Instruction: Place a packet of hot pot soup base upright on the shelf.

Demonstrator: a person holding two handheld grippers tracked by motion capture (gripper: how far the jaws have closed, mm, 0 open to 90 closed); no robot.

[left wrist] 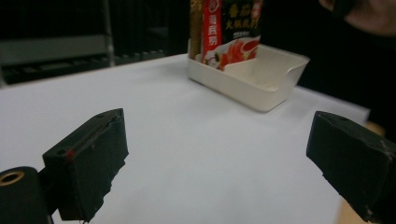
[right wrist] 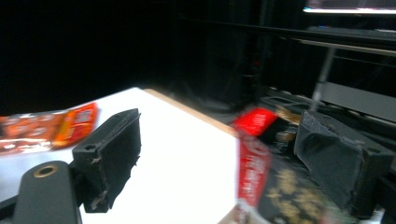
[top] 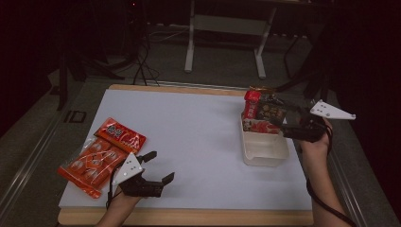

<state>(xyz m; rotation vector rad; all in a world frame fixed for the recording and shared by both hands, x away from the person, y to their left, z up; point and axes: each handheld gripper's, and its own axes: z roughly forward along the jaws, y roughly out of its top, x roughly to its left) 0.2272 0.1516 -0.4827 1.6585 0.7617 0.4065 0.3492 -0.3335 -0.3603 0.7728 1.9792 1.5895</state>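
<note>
Packets of red and black sauce [top: 261, 111] stand in the white plastic tray [top: 265, 150] near the bench's [top: 198, 137] right edge, right hand-held gripper [top: 283, 124] open beside them. Left hand-held gripper [top: 158, 166], open and empty, must next reach the orange snack bag [top: 101, 153] at the left edge.

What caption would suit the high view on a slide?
Right hand-held gripper open beside sauce packets standing in a white bin; left hand-held gripper open near an orange snack pack.

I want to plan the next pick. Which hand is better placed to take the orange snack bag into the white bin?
Left. The left gripper sits open right beside the orange snack bag; the right gripper is across the table at the white bin.
</note>
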